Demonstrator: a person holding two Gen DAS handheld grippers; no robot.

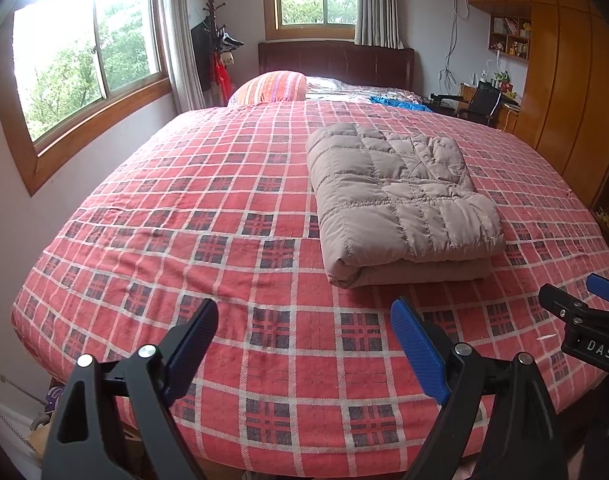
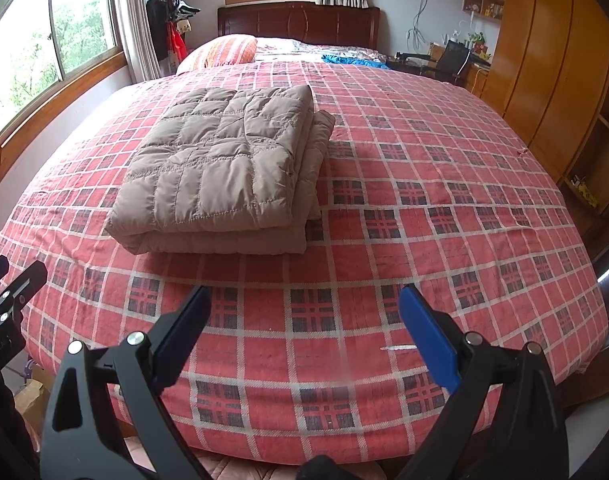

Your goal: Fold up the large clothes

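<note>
Garment: beige quilted coat (image 1: 400, 196) folded, mid bed (image 1: 184, 208), nr foot edge
Grippers: left hand-held gripper (image 1: 304, 344) & right hand-held gripper (image 2: 304, 336) both open, empty, above foot edge
Tip: looks done; if tidying, square edges gently

Left tool (image 1: 304, 344): we hold it low and level, its two black arms spread wide, blue-padded fingers (image 1: 418, 350) well apart, nothing between them. Right tool (image 2: 304, 332): we hold it likewise, arms splayed, blue fingers (image 2: 428, 340) well apart and empty. Both tools sit side by side, pointing the same way; each one's tip shows at the edge of the other's wrist view. Neither touches anything. Our hands are out of view.
</note>
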